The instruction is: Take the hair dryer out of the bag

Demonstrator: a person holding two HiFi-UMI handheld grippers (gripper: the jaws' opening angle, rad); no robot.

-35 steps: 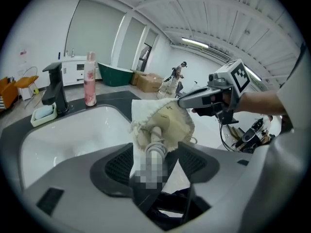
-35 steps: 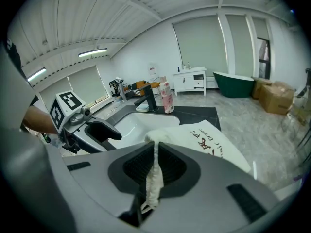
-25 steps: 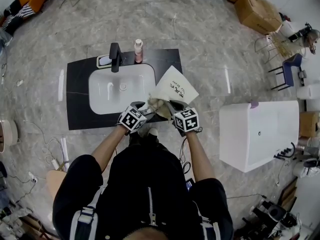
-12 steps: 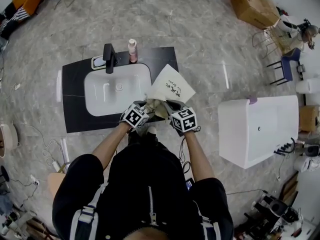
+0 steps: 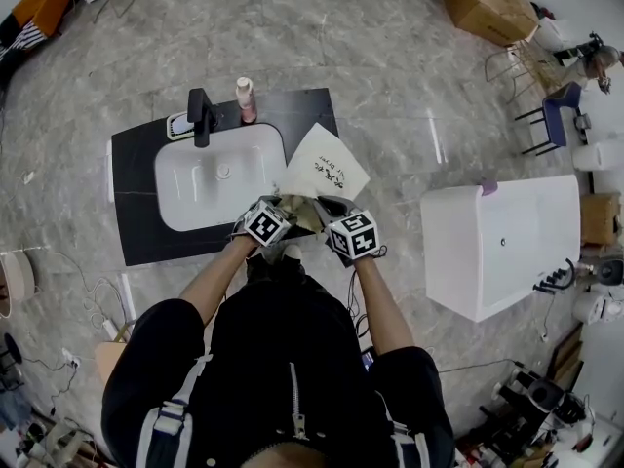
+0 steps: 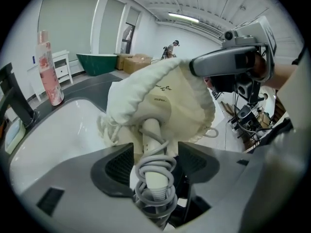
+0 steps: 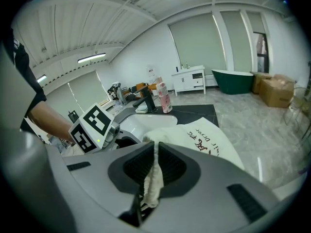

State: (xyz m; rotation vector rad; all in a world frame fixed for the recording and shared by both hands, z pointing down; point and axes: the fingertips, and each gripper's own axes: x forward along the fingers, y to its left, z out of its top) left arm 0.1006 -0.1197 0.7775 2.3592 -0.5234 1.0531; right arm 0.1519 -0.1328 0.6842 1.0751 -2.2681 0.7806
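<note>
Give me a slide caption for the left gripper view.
Left tongs grip the cord-wrapped hair dryer handle sticking out of the cream bag.

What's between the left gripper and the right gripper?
The mouth of the bag, with the cord-wrapped handle of the hair dryer sticking out. The left gripper view shows it.

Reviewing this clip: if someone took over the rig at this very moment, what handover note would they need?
Left gripper: shut on the hair dryer handle, with the cord coiled round it.
Right gripper: shut on the rim of the bag.
The bag is over the right end of the dark counter, beside the basin.
Done: handle out of the bag mouth.
Left: the head is inside; pull it free.
</note>
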